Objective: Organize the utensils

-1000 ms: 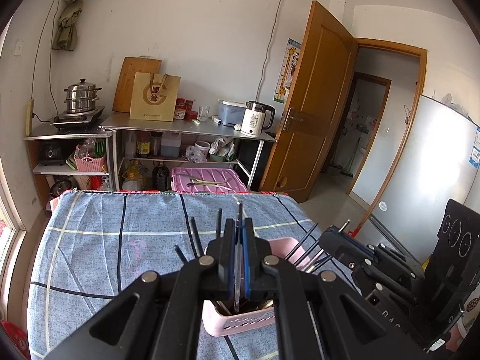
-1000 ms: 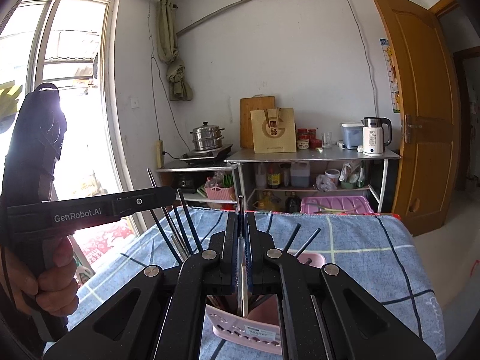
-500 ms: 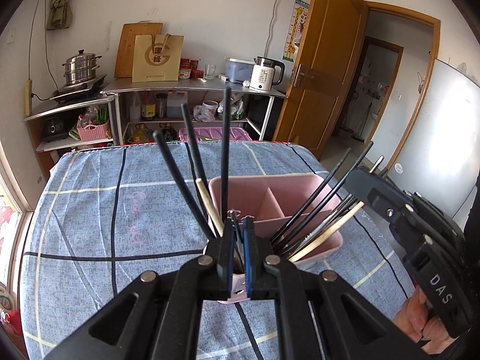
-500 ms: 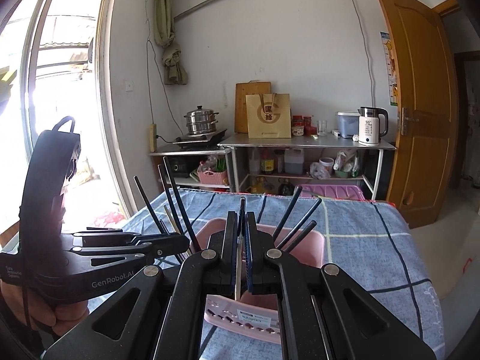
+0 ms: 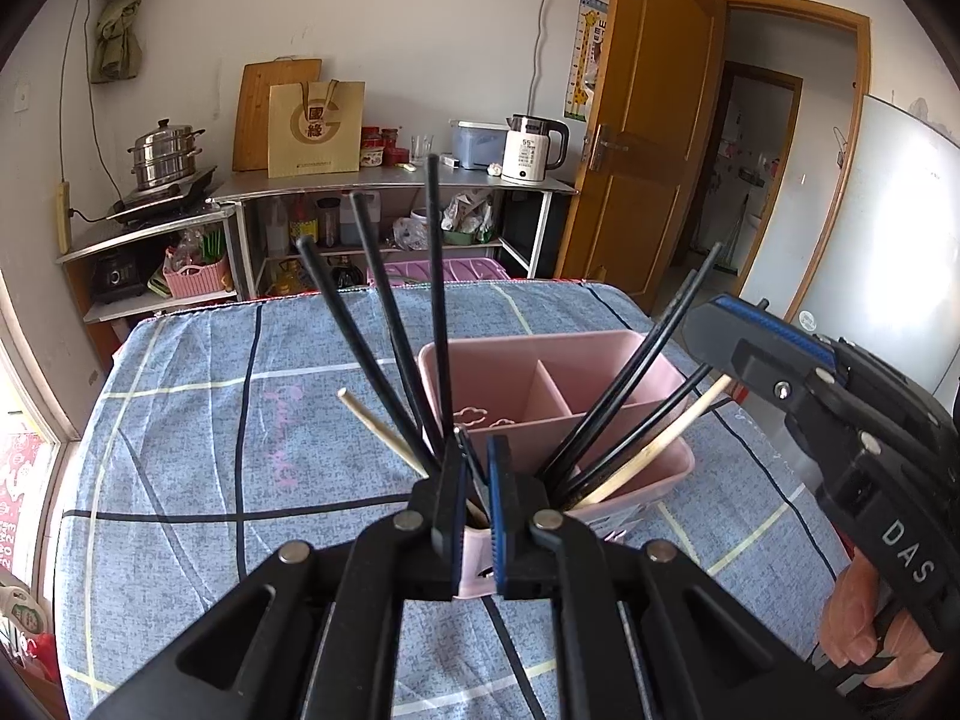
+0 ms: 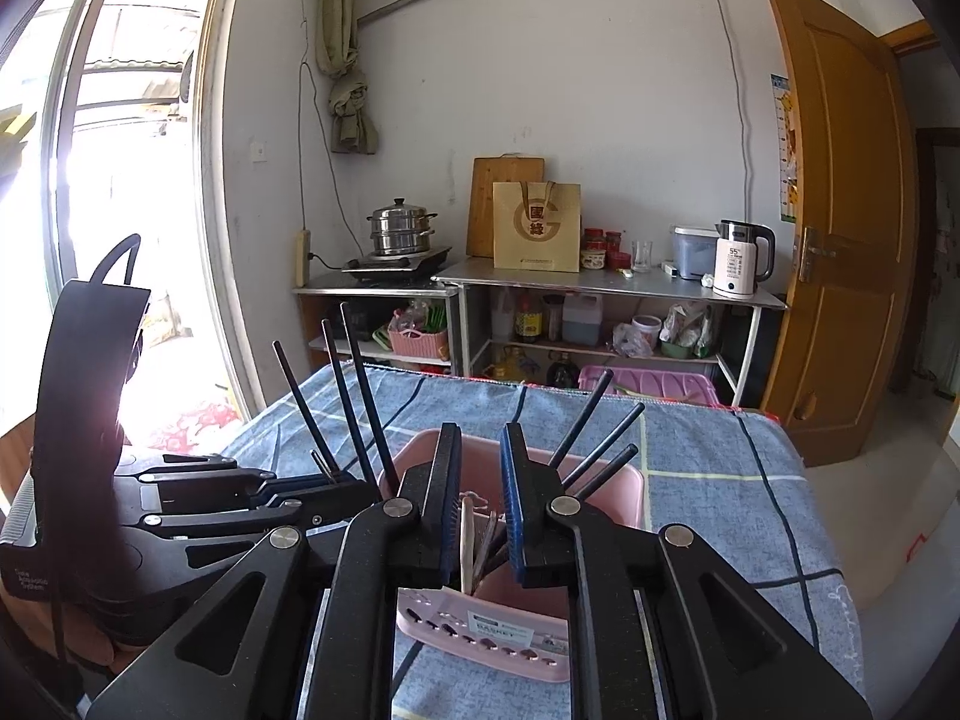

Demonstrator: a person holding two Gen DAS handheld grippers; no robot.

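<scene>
Left gripper (image 5: 474,462): jaws a narrow gap apart at the near rim of the pink utensil basket (image 5: 600,348), a thin dark stick between the pads; cannot tell if the pads pinch it or merely flank it. Black chopsticks (image 5: 384,324) fan up and left from the near-left compartment, one pale wooden chopstick (image 5: 378,429) leaning beside them.

Right gripper (image 6: 480,480): jaws clearly apart, clamped on nothing, poised over the basket's near compartment, where a pale stick (image 6: 465,540) and some metal utensil handles stand between the pads. More black chopsticks (image 6: 600,444) lean out to the right.

Basket sits on the blue checked cloth (image 5: 180,420) covering the tabletop, a divider splitting it into compartments.

Judgement: step in hand looks like dropping sticks into their compartments. To do well, release only once tips are below the rim, retreat straight up, and avoid brushing the fanned chopsticks, which could tip the light basket.
</scene>
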